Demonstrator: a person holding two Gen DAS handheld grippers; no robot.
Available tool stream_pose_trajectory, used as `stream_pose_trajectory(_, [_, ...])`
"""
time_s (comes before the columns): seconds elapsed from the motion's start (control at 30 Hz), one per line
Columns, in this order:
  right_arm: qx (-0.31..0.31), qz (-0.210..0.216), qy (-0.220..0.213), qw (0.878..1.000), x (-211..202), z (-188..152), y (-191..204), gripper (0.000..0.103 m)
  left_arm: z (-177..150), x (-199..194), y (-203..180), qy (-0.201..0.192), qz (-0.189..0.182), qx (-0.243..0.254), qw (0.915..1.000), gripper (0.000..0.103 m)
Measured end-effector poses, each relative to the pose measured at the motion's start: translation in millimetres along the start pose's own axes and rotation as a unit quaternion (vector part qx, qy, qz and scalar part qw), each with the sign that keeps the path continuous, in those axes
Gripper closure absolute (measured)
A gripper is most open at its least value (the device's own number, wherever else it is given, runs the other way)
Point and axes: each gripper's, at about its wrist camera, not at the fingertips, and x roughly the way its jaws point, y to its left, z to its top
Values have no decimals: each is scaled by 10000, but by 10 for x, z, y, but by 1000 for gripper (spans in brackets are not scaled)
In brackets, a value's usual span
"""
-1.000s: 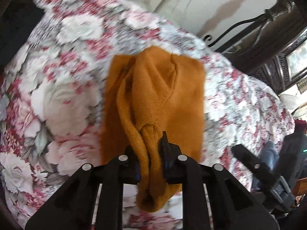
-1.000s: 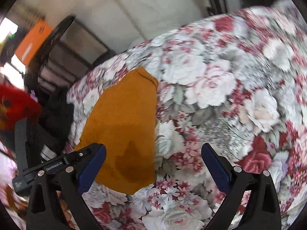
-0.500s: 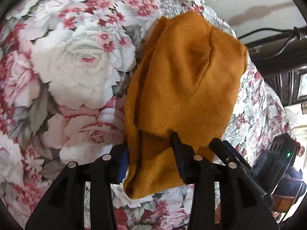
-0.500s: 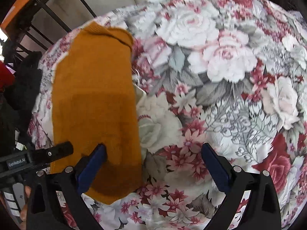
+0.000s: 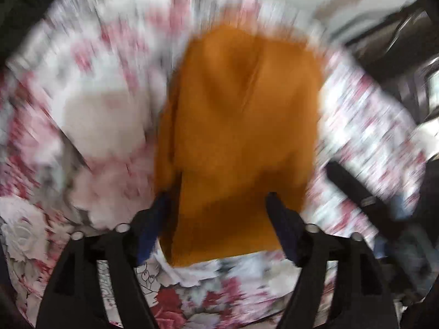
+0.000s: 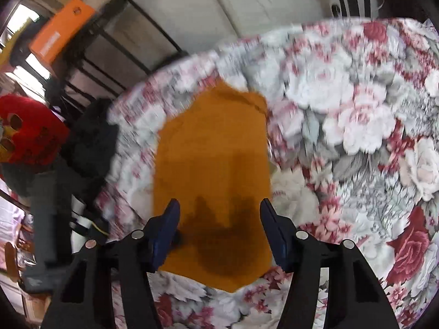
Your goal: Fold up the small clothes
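Surface: a bed under a floral bedspread, white and pink roses on grey, wrinkled and soft, so it will give under any press.
Left gripper: pointing steeply down over the near end of the garment, jaws opening; the orange cloth lies between the blue pads, but they stand apart from it and grip nothing. This view is smeared by motion.
Right gripper: also angled down, jaws closing, straddling the near end of the garment; the pads are not yet pressing on cloth that I can see.
Garment: a small orange knit, already doubled into a long narrow shape, lying flat on the bedspread with its length running away from both cameras; its left long edge in the left wrist view shows stacked layers.
Handling, as a judgement: light, limp and a little stretchy; the knit should grip well in the pads and not slip, but layers may slide over one another.
Where to hold: probably the two near corners, pinching all layers together.
Risk: catching the bedspread along with the knit.
Far: a pale wall, a black metal rack, an orange box and something red and fuzzy.
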Motion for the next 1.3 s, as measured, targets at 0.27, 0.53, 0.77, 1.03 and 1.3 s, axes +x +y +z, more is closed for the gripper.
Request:
stream_pose_trajectory(0.27, [338,519,-446,9971,-120,136,-110,41,-75,4,-131,-147,289,223,9992,19])
stream_pose_trajectory(0.53, [329,584,-562,9962,215,731,-81,42,-66,327,16,395,254,41,9989,6])
stream_pose_trajectory(0.77, [1523,941,-507,9825,691,1162,-522,51,-21,438,-93,451,396,114,9981,4])
stream_pose_trajectory(1.03, [1292,977,-969,9820,47,917,-535,49,56,315,-210,211,322,22,9993,4])
stream_pose_trajectory(1.3, [403,-567,-83,9975,-36,-2,-317,20,56,65,-288,-224,434,65,9988,5])
